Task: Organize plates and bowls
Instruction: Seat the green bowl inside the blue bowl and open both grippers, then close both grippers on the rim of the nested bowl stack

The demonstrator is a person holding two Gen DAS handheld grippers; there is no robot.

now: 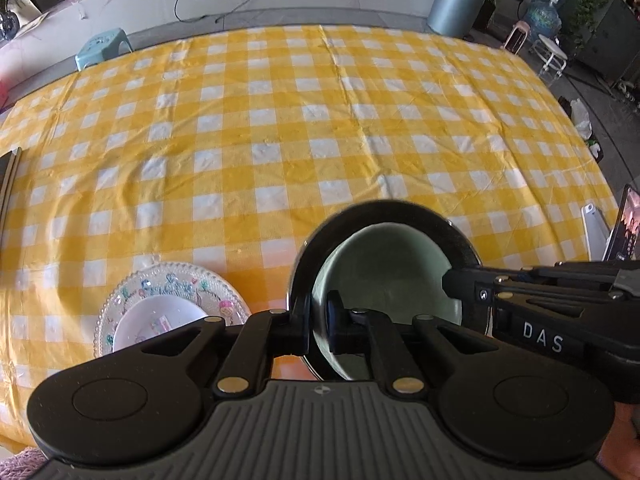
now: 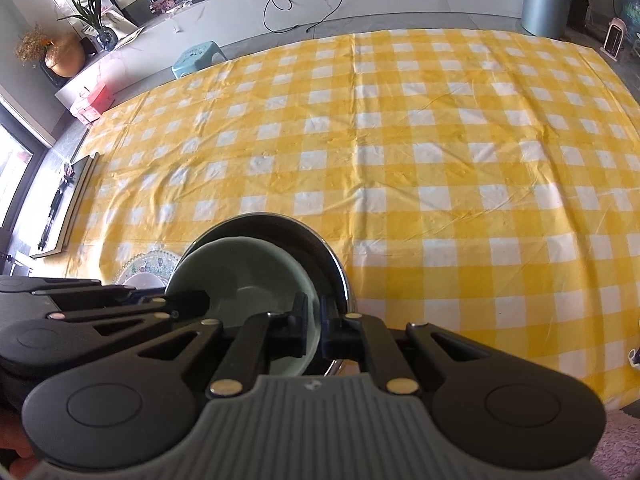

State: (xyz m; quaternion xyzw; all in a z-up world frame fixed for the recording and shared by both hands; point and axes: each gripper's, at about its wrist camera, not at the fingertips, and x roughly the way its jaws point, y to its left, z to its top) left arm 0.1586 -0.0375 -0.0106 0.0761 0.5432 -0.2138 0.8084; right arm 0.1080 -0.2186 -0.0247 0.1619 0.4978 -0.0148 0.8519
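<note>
A pale green bowl sits inside a dark metal bowl near the table's front edge. My left gripper is shut on the metal bowl's left rim. My right gripper is shut on the green bowl's right rim, inside the metal bowl. The right gripper also shows in the left wrist view, reaching in from the right. A patterned glass plate holding a white bowl lies to the left of the bowls.
The yellow checked tablecloth covers the table. A tablet and white stand sit at the right edge. A flat dark tray lies at the left edge. A teal stool stands beyond the far edge.
</note>
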